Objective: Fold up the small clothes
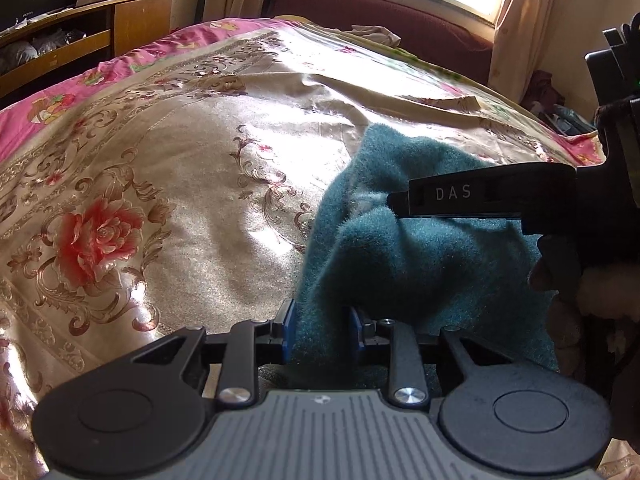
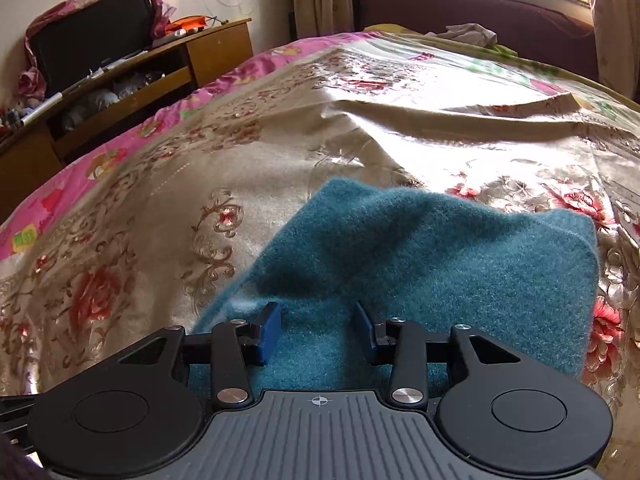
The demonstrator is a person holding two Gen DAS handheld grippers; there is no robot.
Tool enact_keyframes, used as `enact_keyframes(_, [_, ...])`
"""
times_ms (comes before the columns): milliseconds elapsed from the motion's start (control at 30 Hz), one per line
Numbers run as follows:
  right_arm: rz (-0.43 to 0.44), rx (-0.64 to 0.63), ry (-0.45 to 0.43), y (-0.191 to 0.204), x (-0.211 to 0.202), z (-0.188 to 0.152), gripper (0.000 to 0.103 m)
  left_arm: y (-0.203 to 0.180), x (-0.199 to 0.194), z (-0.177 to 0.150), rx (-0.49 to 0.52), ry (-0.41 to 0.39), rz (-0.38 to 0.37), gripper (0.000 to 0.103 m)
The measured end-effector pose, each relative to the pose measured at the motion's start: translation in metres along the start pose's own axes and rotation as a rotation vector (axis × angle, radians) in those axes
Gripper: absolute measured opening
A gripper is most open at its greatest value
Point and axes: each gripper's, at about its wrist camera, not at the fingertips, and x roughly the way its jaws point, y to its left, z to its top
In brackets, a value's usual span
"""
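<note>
A fuzzy teal garment (image 1: 400, 264) lies bunched on the floral gold bedspread (image 1: 180, 184). My left gripper (image 1: 321, 330) is shut on its near edge, and the cloth fills the gap between the blue pads. In the left wrist view my right gripper (image 1: 394, 202) comes in from the right, with the cloth puckered up around its black finger tip. In the right wrist view the teal garment (image 2: 460, 264) spreads ahead and to the right, rising in a ridge. The right gripper (image 2: 317, 330) has teal cloth between its blue pads. A hand (image 1: 560, 280) holds the right gripper's handle.
The bedspread (image 2: 160, 220) has a raised crease running across behind the garment. A crumpled pale cloth (image 2: 464, 34) lies at the far end of the bed before a dark red headboard (image 2: 480, 12). A wooden cabinet (image 2: 140, 72) stands left of the bed.
</note>
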Motion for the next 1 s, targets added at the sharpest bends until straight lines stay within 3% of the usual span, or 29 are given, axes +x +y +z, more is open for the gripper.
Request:
enact_keyframes(333, [-0.005, -0.001, 0.004, 0.0018, -0.0019, -0.0004, 0.039, -0.0059, 0.0023, -0.0040, 0.030, -0.005, 0.016, 0.034])
enact_keyframes(1000, [-0.021, -0.019, 0.018, 0.0067, 0.0021, 0.0007, 0.040, 0.0022, 0.0066, -0.0038, -0.009, 0.016, -0.016, 0.034])
